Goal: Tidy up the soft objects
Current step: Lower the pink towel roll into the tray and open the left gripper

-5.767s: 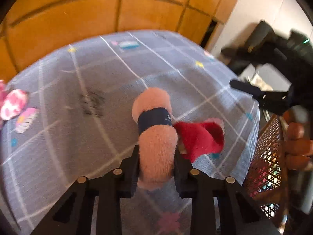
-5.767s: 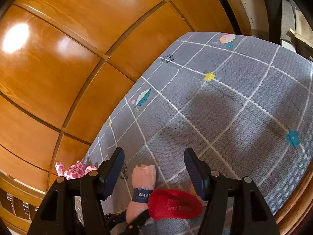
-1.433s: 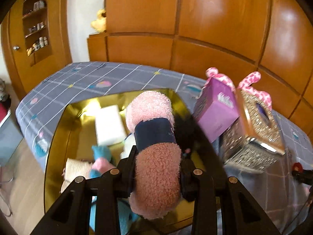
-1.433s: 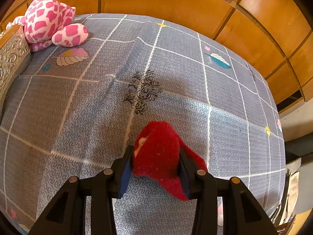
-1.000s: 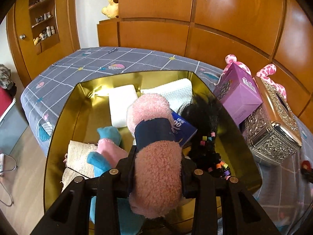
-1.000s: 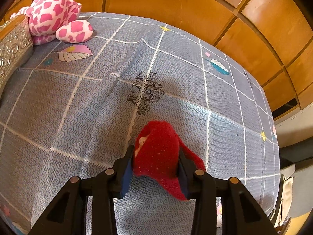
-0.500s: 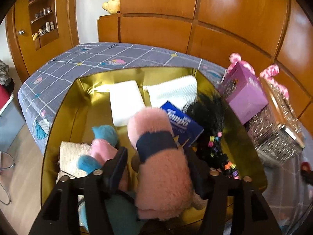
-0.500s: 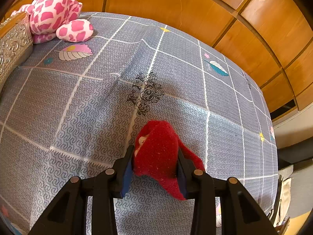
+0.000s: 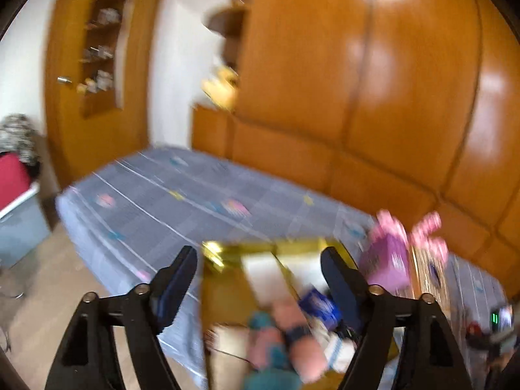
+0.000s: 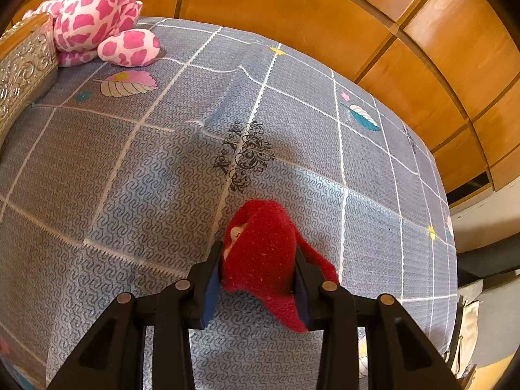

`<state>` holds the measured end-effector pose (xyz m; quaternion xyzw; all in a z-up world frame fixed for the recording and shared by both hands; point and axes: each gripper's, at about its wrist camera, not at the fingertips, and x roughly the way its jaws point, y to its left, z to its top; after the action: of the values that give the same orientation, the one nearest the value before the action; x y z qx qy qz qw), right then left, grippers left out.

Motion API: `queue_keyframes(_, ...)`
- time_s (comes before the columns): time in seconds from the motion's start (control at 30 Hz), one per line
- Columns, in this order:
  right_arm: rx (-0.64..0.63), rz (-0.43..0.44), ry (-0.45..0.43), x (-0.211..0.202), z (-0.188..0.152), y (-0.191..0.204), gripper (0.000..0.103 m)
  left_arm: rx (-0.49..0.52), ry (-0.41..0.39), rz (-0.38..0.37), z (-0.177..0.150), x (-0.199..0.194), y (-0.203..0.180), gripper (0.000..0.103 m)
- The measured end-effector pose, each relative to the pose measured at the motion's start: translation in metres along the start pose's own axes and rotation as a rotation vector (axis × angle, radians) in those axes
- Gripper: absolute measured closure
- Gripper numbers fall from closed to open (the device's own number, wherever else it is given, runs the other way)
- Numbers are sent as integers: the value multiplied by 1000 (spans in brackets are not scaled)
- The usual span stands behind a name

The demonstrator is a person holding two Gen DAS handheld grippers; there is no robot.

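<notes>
Half a second ago the pink fuzzy roll [image 9: 300, 341] with its dark band was between the jaws of the left gripper [image 9: 260, 273]; now it lies in the gold tray [image 9: 227, 292] below, among a teal and pink soft piece [image 9: 265, 331], a blue packet [image 9: 317, 302] and white folded cloths [image 9: 263, 269], and the gripper sits higher, looking out over the grey checked bed cover [image 9: 182, 201] toward the wooden wall panels [image 9: 357, 97]. Its jaws have just been opening and stand wide apart with nothing between them. This view is blurred, so finer detail in the tray cannot be told. Beside the tray stand a purple box [image 9: 388, 260] and an ornate silver box [image 10: 22, 65]. The right gripper [image 10: 258, 263] has not shifted: it is clenched on the red soft cloth [image 10: 260, 247], which rests against the bed cover, its loose end trailing down past the right finger. A pink-spotted plush toy [image 10: 97, 22] lies at the far corner, touching the silver box.
</notes>
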<state>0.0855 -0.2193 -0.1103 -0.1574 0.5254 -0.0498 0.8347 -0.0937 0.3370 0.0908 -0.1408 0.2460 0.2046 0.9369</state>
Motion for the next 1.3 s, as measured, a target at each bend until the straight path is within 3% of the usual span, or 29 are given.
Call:
queue_keyframes(0.07, -4, 0, 0, -1, 0, 1, 67, -44, -52, 35, 4, -15, 15, 19)
queue_keyframes(0.13, -9, -1, -1, 0, 0, 1, 68, -83, -51, 31, -6, -14, 20, 19)
queue_keyframes(0.27, -8, -1, -2, -2, 0, 3, 69, -65, 44, 6, -48, 12, -8, 20)
queue_keyframes(0.47, 51, 38, 13, -3, 1, -4, 70, 48, 205, -139, -104, 43, -79, 20)
queue_keyframes(0.6, 118, 56, 24, -4, -1, -8, 70, 117, 220, -145, -120, 44, -101, 19)
queue_keyframes(0.77, 161, 66, 26, -8, 0, -6, 70, 99, 252, -114, -126, 49, -98, 19)
queue_keyframes(0.97, 274, 314, -72, -44, 3, 7, 70, 77, 261, -94, -127, 52, -89, 19)
queue_keyframes(1.3, 104, 628, -256, -133, 16, 101, 70, 78, 243, -69, -123, 51, -86, 16)
